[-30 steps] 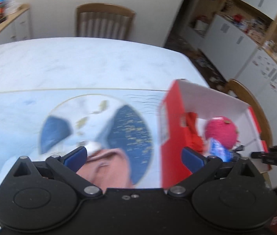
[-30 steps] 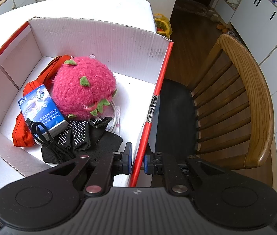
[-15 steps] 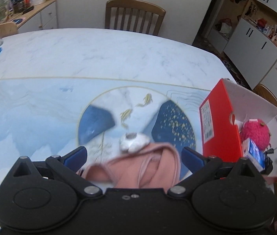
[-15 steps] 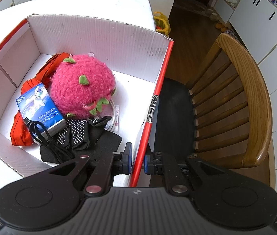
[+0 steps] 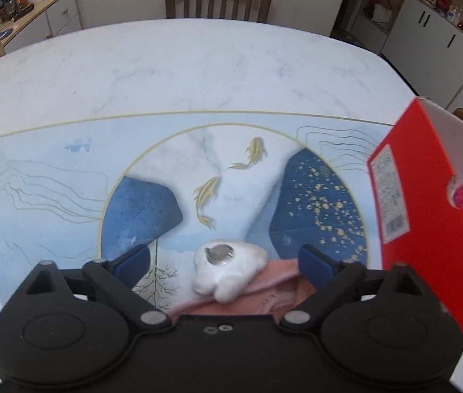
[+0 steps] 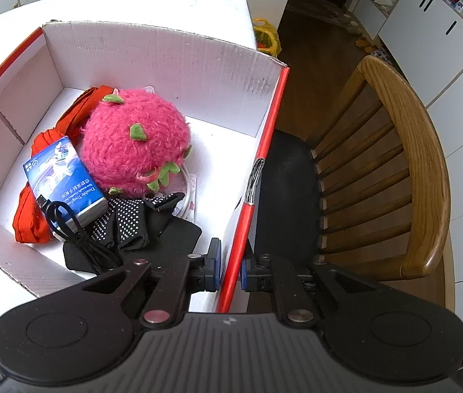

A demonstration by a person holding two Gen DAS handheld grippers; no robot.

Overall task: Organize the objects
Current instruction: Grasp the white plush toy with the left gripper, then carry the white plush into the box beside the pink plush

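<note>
Red-and-white cardboard, the box (image 6: 166, 65) already holds a fuzzy pink plush (image 6: 136, 144), a blue tissue pack (image 6: 63, 177), red cloth (image 6: 31, 222), dotted black gloves (image 6: 126, 219) and a cable (image 6: 67, 226). The right gripper (image 6: 230, 270) is clamped on the box's red side wall. Outside the box on the table (image 5: 198, 75), the pink garment (image 5: 264, 294) with its white fluffy ornament (image 5: 228, 270) is what seems left to pack, lying between the widely spread fingers of the left gripper (image 5: 223, 262), not yet grasped.

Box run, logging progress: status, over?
Left gripper open over the pink cloth with its white clip. Right gripper shut on the box wall. Nothing in the way.
</note>
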